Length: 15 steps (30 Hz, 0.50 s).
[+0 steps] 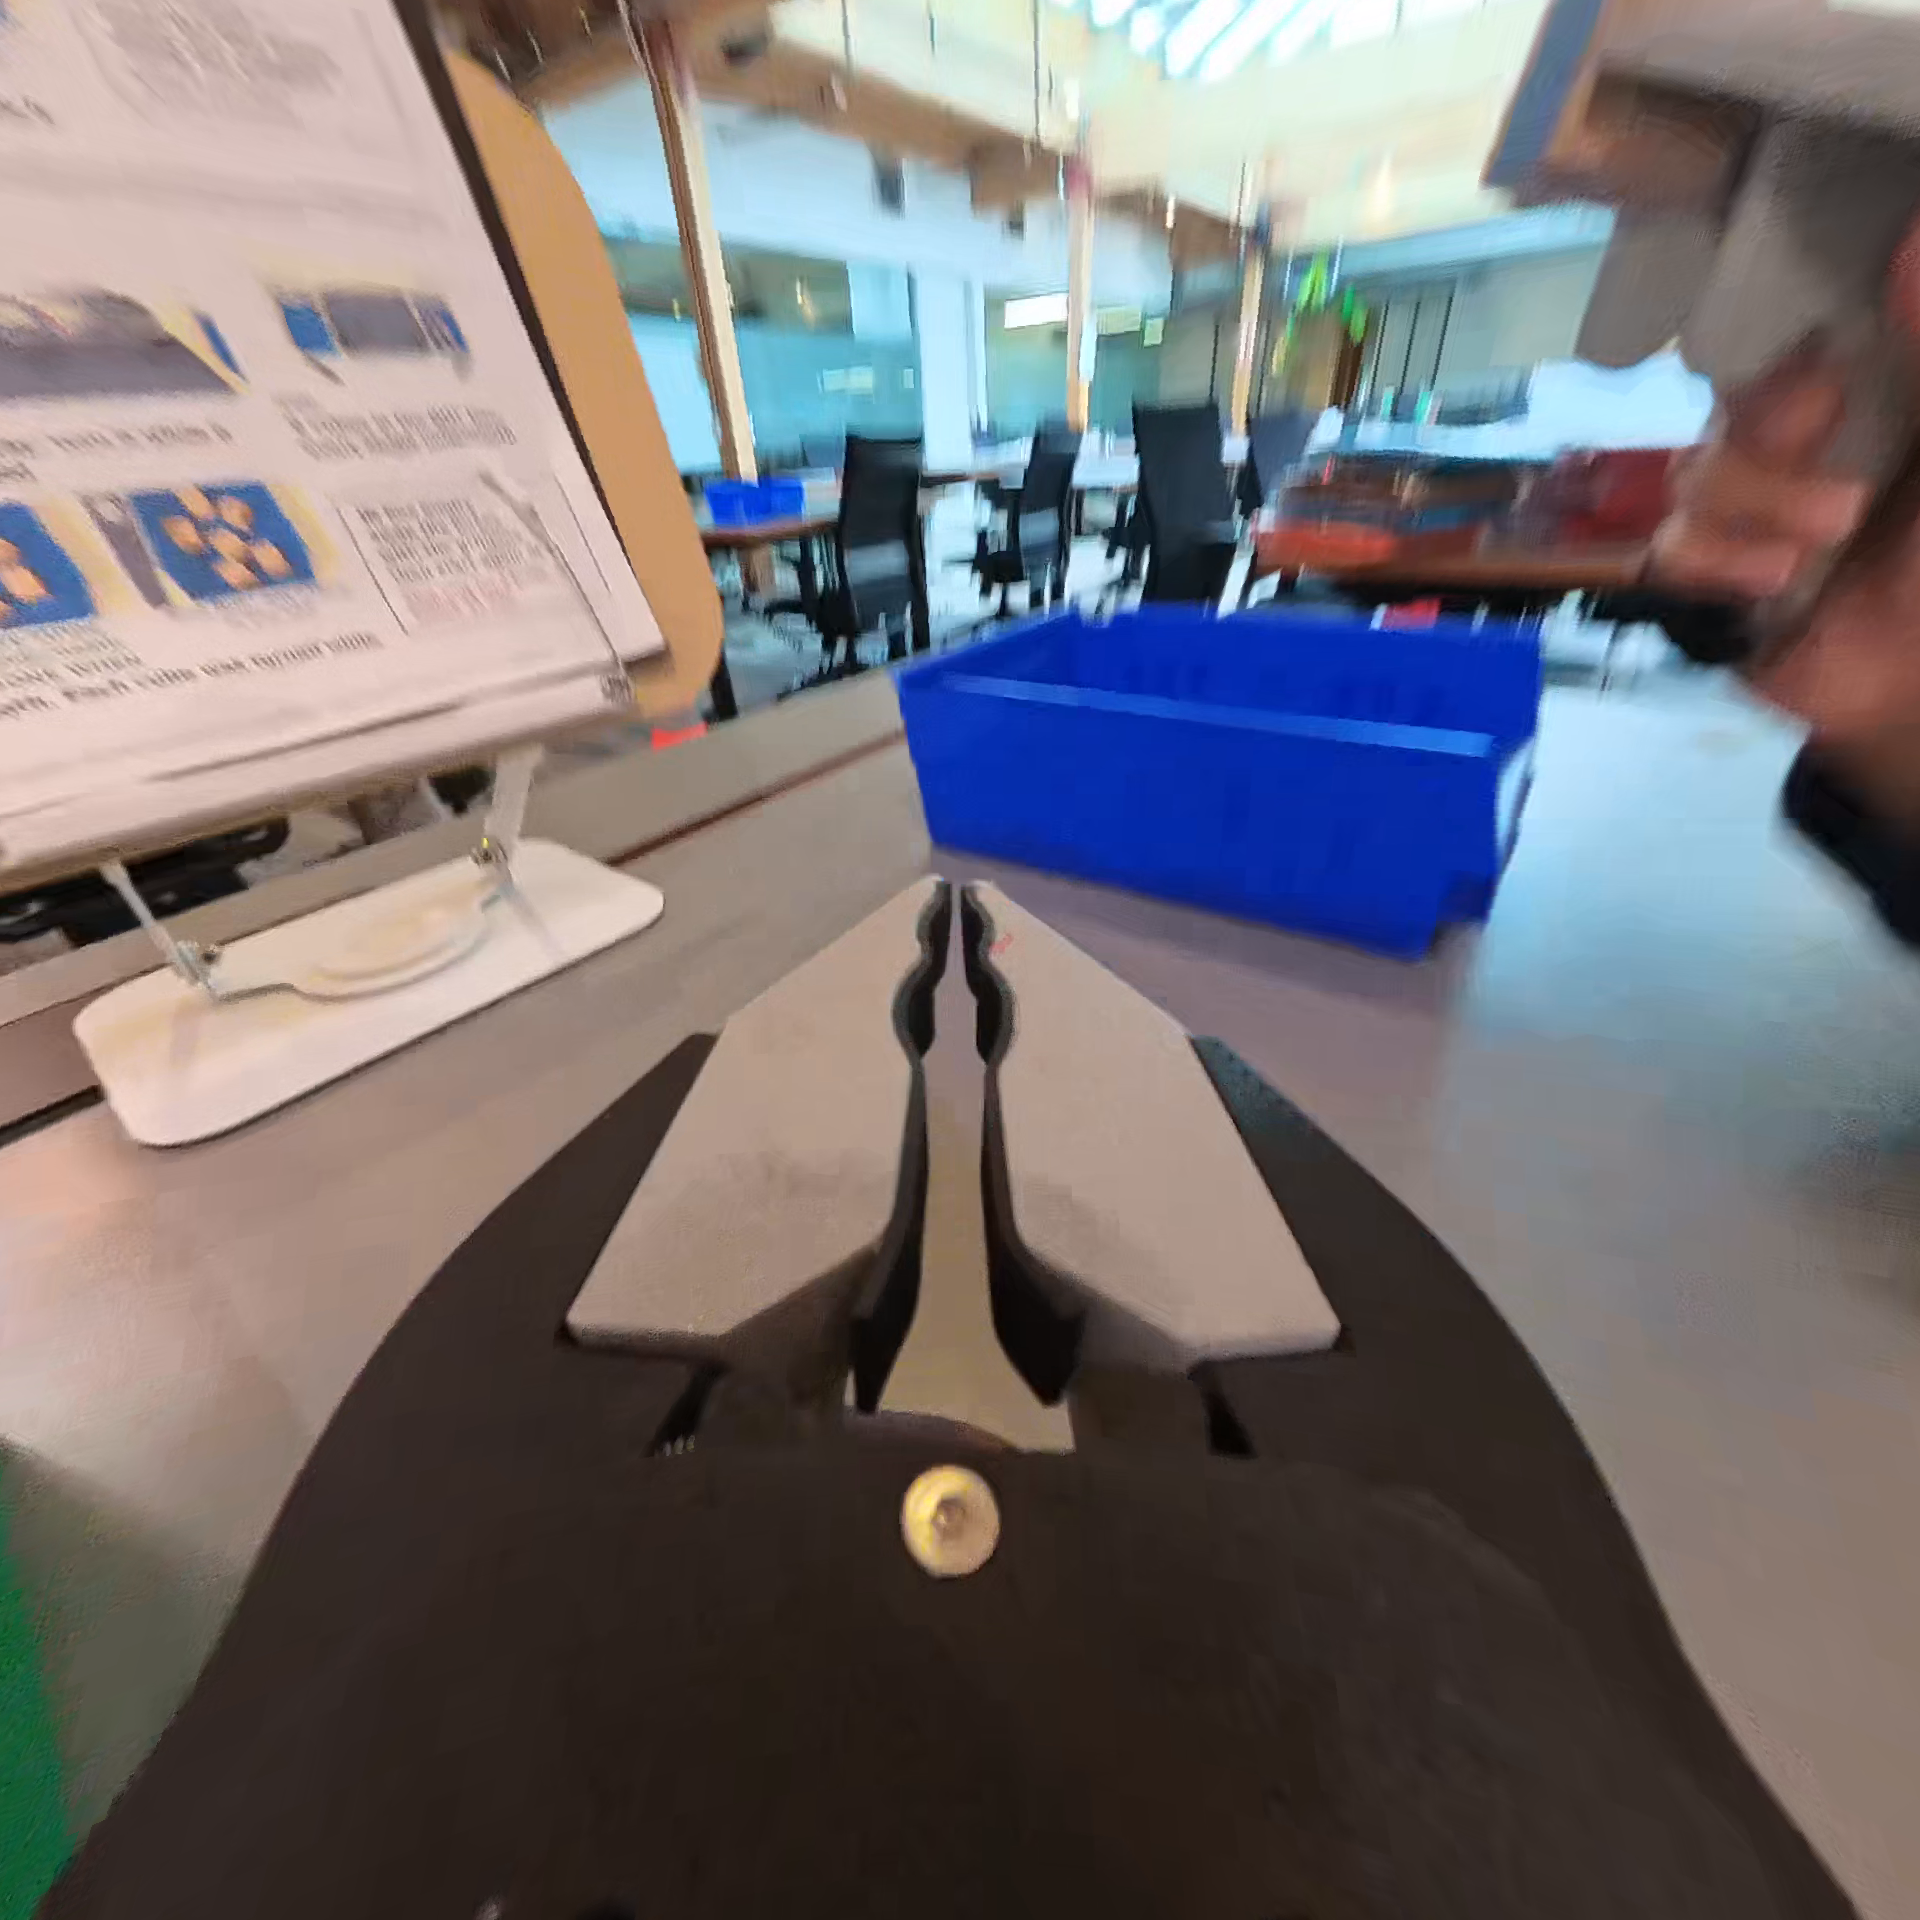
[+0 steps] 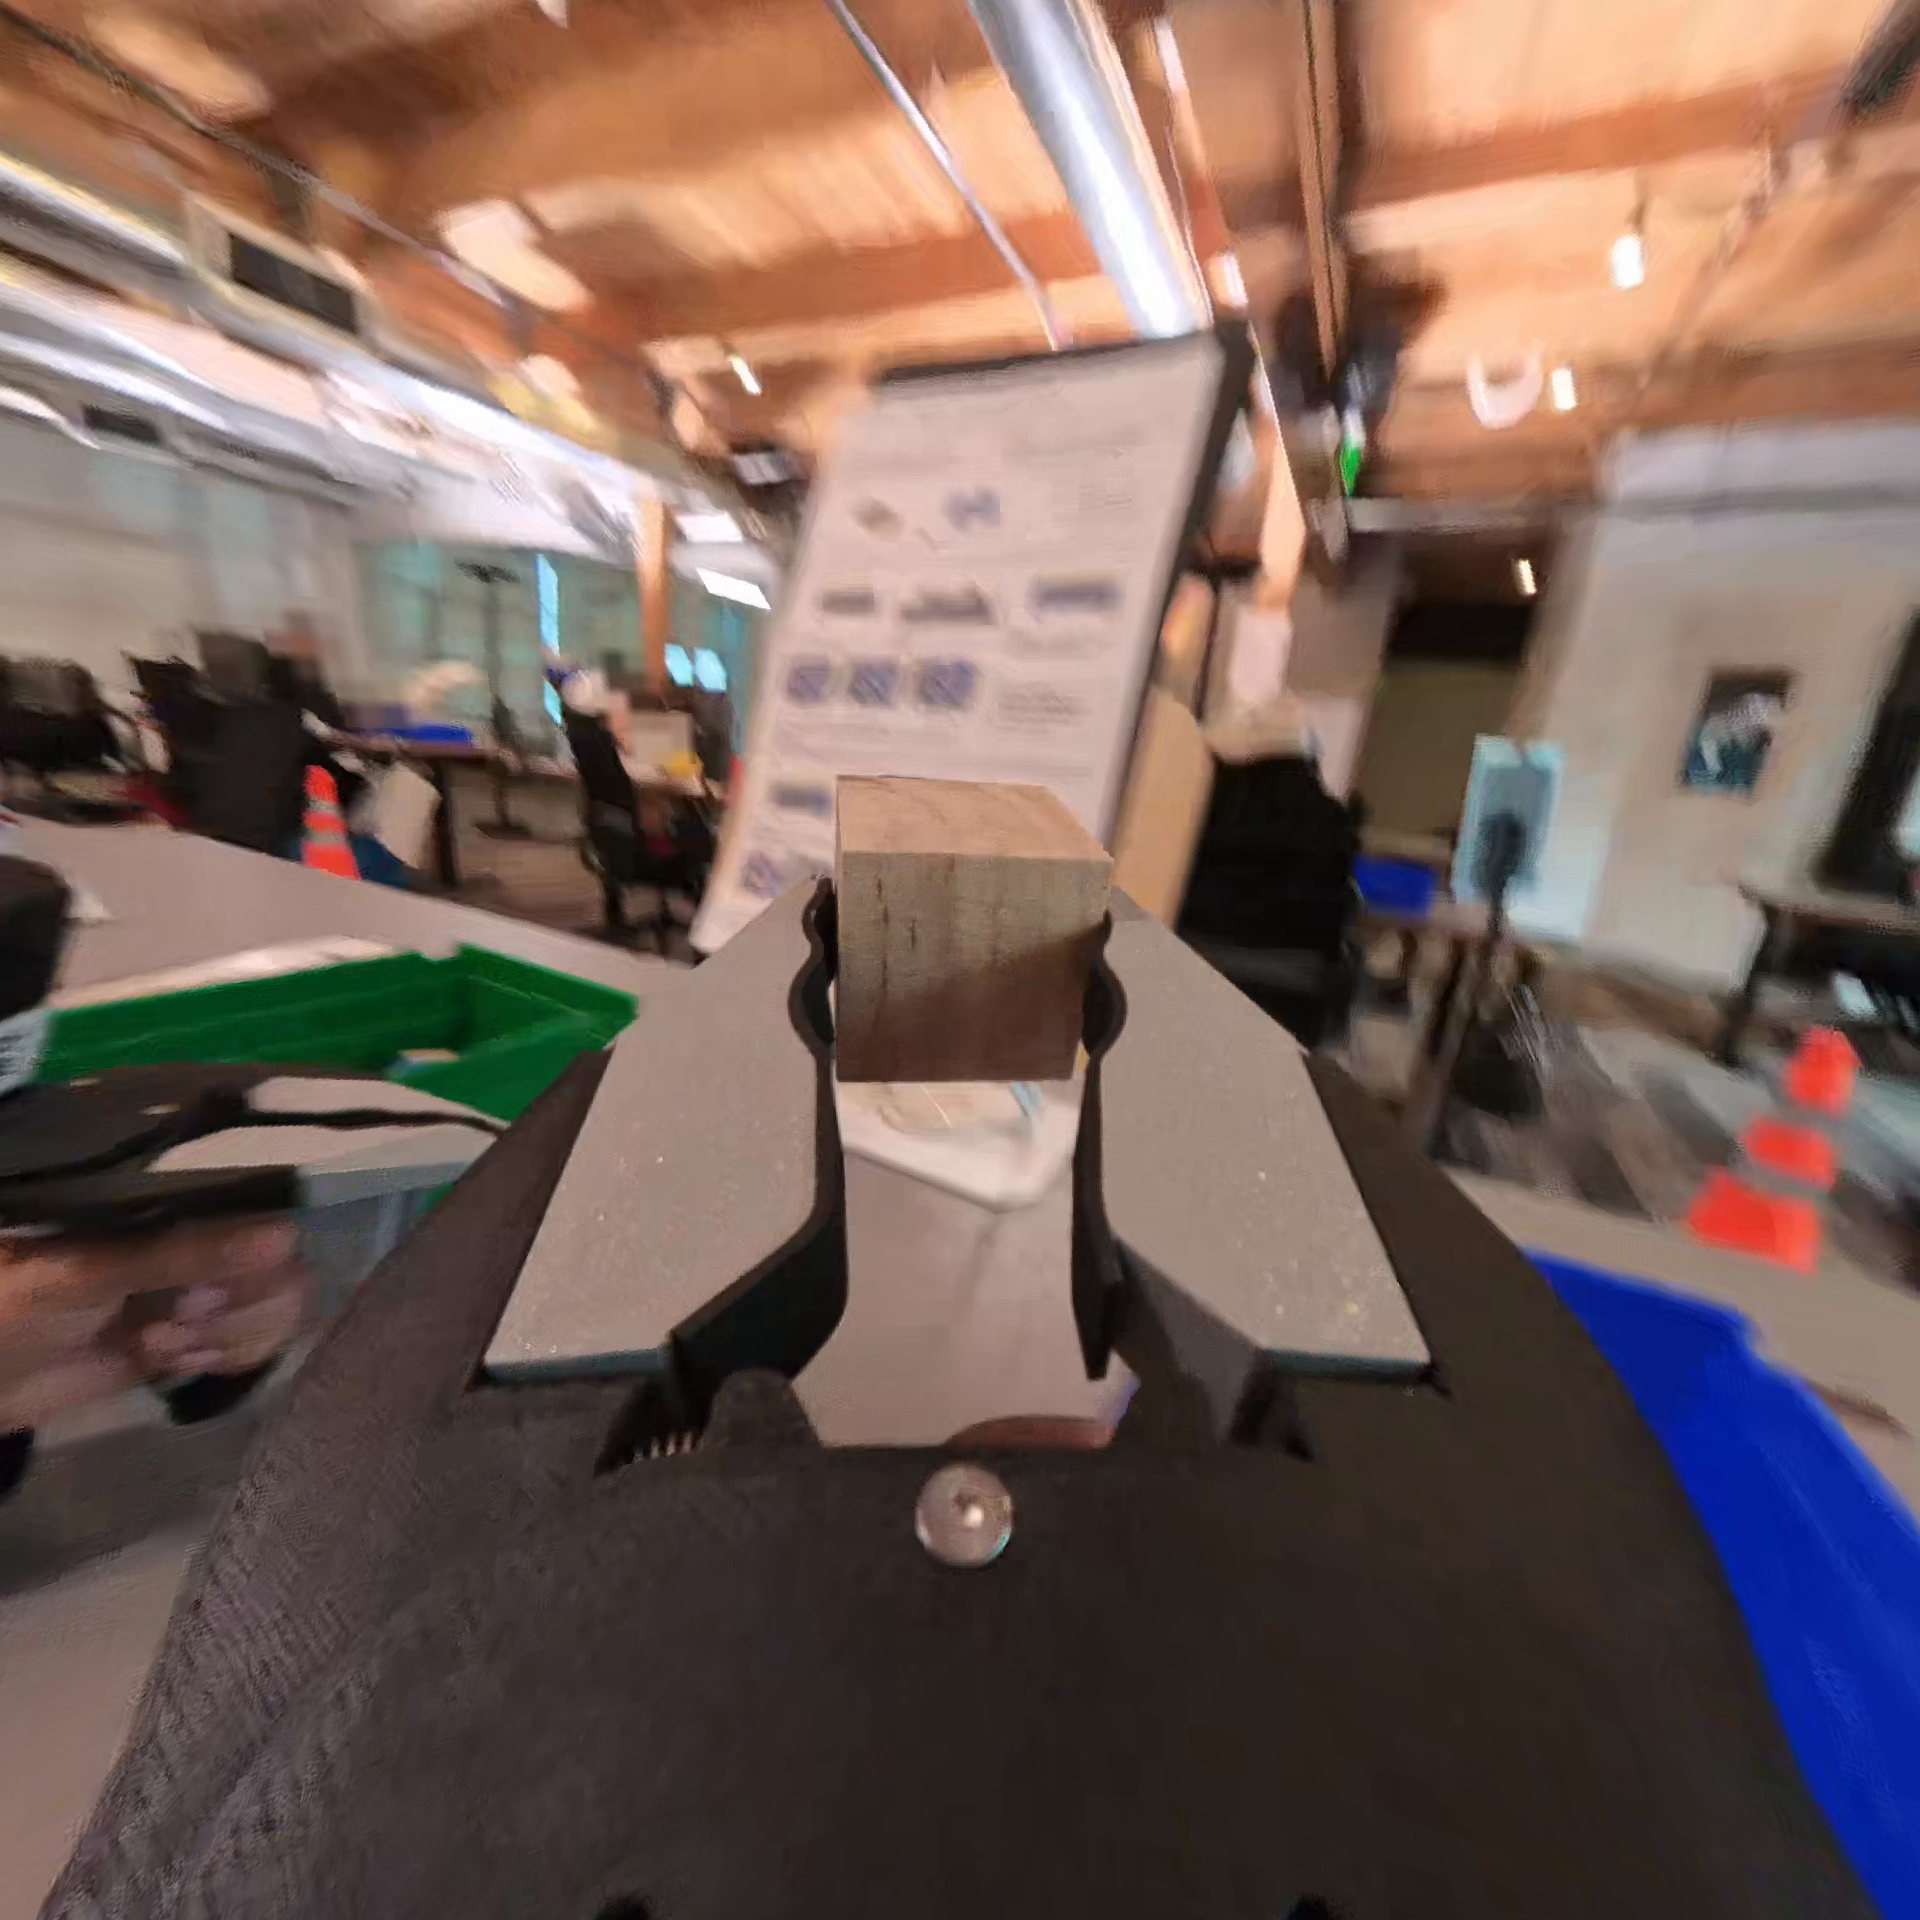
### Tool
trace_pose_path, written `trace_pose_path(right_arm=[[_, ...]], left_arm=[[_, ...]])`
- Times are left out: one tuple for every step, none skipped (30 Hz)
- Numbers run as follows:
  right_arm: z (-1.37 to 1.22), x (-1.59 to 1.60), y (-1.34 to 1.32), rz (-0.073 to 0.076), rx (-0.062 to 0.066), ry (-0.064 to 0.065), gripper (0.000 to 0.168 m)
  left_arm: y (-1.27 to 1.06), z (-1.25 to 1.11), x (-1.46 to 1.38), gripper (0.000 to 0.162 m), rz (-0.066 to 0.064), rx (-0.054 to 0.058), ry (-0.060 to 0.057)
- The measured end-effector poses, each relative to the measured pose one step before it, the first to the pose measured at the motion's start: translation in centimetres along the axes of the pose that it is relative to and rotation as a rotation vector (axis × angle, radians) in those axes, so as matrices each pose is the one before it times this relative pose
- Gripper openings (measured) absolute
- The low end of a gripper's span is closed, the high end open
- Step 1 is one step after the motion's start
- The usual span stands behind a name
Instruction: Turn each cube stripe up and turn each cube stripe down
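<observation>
Big open-plan hall, pretty blurry overall. Grey table (image 1: 1662, 1091) up front, and behind it rows of desks (image 1: 790, 525) with black office chairs (image 1: 883, 540). The wooden ceiling (image 2: 831, 187) has exposed beams, a silver duct (image 2: 1091, 166) running across, and small spot lights (image 2: 1626, 260). Pale walls, glass partitions (image 1: 810, 353) further back, daylight pouring in overhead. Orange traffic cones (image 2: 1787, 1164) sit on the grey floor (image 2: 1662, 1101), plus one more cone (image 2: 327, 826) near the desks.
</observation>
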State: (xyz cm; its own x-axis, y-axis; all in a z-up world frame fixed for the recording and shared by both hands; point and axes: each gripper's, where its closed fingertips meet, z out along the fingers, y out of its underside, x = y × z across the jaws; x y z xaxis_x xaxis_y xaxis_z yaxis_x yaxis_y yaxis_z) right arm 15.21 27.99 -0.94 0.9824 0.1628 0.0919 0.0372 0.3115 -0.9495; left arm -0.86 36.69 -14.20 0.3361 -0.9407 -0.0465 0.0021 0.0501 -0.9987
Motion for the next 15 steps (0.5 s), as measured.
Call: trace_pose_path(right_arm=[[-0.046,2.567,0.96,0.021,-0.0923,0.0378,0.045],[0.369,2.407,1.72,0.0195,-0.1196,0.0253,0.045],[0.813,2.33,2.709,0.0176,-0.1688,0.0264,0.045],[1.164,1.99,3.426,0.0083,-0.2093,0.0188,0.045],[1.339,1.784,2.908,-0.0139,-0.1716,0.0284,0.045],[1.408,1.612,2.361,-0.0148,-0.1373,0.0375,0.045],[1.443,1.128,2.123,-0.0018,-0.1346,0.0232,0.045],[1.423,0.627,1.209,-0.0021,-0.0839,0.0109,0.046],[1.34,0.224,0.583,-0.0035,-0.0506,0.0011,0.045],[1.293,0.035,0.623,-0.0038,-0.0596,-0.0017,0.045],[1.196,0.058,0.563,-0.0041,-0.0593,0.0051,0.045],[1.063,-0.084,0.344,-0.0021,-0.0447,-0.0003,0.045],[0.947,-0.319,0.234,0.0023,-0.0347,-0.0129,0.046],[0.807,-0.388,0.385,0.0049,-0.0413,-0.0176,0.046],[0.645,-0.276,0.315,0.0045,-0.0342,-0.0082,0.047]], left_arm=[[1.137,0.328,0.057,0.001,0.0393,-0.0548,-0.0107],[0.742,0.257,-0.218,0.001,0.0353,-0.0381,-0.0277],[0.413,0.194,-0.237,0.001,0.0152,-0.0177,-0.0262],[0.248,0.168,0.028,0.001,-0.008,-0.0079,-0.0047],[0.256,0.17,0.272,0.001,-0.0145,-0.0103,0.0153],[0.407,0.179,0.164,0.002,-0.0018,-0.0216,0.0109],[0.498,0.129,-0.18,0.003,0.0148,-0.0288,-0.0105],[0.396,0.045,-0.416,0.003,0.0232,-0.0213,-0.0264],[0.246,-0.009,-0.34,0.003,0.0209,-0.0074,-0.0226],[0.147,-0.03,-0.12,0.003,0.0102,-0.0007,-0.0076],[0.154,-0.042,0.095,0.003,-0.0015,-0.0011,0.0055],[0.19,-0.028,0.175,0.003,-0.0047,-0.004,0.0099],[0.236,-0.02,0.117,0.003,-0.0009,-0.0077,0.0043],[0.259,-0.023,0.079,0.003,0.0062,-0.0089,0.0002],[0.242,-0.008,0.074,0.003,0.0134,-0.0097,-0.0011]])
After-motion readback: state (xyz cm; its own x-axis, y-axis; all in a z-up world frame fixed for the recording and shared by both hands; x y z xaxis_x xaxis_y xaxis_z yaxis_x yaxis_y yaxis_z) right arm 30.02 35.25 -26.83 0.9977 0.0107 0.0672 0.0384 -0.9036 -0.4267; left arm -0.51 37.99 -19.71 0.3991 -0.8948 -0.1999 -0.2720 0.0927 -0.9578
